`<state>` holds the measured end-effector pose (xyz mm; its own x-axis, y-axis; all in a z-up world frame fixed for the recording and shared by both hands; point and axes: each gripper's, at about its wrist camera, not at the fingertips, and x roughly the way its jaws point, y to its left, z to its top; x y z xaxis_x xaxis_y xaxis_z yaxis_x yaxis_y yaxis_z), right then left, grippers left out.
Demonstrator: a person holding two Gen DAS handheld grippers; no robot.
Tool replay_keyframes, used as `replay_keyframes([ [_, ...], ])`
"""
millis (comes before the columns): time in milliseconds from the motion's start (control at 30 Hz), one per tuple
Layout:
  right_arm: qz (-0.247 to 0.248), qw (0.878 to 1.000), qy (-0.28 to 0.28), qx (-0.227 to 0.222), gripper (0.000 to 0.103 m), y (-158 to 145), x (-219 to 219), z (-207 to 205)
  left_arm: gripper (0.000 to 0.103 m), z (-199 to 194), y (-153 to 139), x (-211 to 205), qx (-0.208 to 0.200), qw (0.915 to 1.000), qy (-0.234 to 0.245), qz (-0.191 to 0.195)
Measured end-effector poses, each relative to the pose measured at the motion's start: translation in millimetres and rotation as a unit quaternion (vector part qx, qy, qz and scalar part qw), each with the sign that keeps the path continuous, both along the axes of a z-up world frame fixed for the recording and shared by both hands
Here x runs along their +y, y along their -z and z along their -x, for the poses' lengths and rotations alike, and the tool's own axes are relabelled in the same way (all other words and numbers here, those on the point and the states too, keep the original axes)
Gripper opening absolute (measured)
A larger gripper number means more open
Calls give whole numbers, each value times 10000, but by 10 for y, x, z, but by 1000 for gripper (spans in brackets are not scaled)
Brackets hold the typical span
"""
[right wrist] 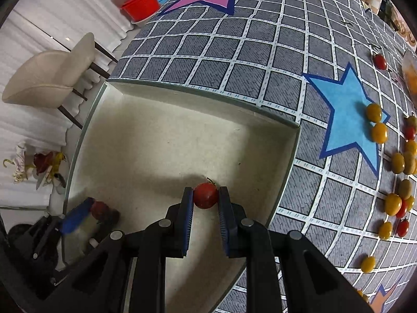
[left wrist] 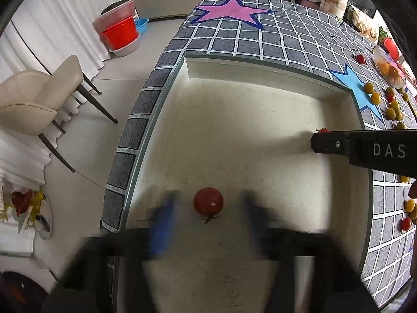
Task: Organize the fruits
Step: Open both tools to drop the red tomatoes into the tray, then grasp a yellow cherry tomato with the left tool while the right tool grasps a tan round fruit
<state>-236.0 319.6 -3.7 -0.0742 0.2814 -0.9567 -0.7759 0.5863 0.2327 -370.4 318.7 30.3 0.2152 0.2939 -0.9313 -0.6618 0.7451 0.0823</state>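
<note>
A shallow white tray (left wrist: 260,64) sits on the grey checked tablecloth. In the left wrist view, a red cherry tomato (left wrist: 208,202) lies on the tray floor between the blurred blue-padded fingers of my left gripper (left wrist: 209,197). The jaws stand apart and clear of it. In the right wrist view, my right gripper (right wrist: 206,194) is shut on a second red cherry tomato (right wrist: 206,195), low over the tray (right wrist: 208,99) near its right wall. The left gripper (right wrist: 96,212) and its tomato (right wrist: 100,210) show at the lower left there. A right finger (left wrist: 338,143) enters the left view from the right.
Several yellow and red cherry tomatoes (right wrist: 393,203) lie loose on the cloth right of the tray, near a blue star (right wrist: 346,120). A pink star (left wrist: 232,10) marks the far end. A beige chair (left wrist: 39,99) and red buckets (left wrist: 121,34) stand on the floor to the left.
</note>
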Motion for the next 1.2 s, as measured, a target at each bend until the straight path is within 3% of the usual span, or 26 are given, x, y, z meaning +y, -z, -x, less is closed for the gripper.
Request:
replay_keyframes([
  [100,-20,10000,-32,28,25,14,-12,-11,75,3,-28,-31,5,9999,81,-96],
  [167,-55,10000,-50,45,39,2,-15,-14,75,-15,8,-38,97,9999,115,-50],
  [233,-132,9999,-75,62,61,-26,-11,4,75,-16,9,-53,114,9998,142,11],
  [333,-383,9992,-44,122,78,-128,-40,15,75,-25,-18,-85,159,9997,198,21],
  [533,-589,9979,256,-18,79,-368,-281,-113,75,-153,-110,-181,244,9991,357,-40],
  [767,-447,9929,1067,-282,79,-497,-1017,-416,75,-511,-293,-509,117,9955,931,-114],
  [1000,20,9802,1920,-480,79,-462,-1994,-670,75,-925,-460,-978,-82,9869,1609,-61],
  [1200,384,9710,2290,-571,79,-366,-2735,-687,75,-1246,-360,-1430,-10,9742,2253,168],
])
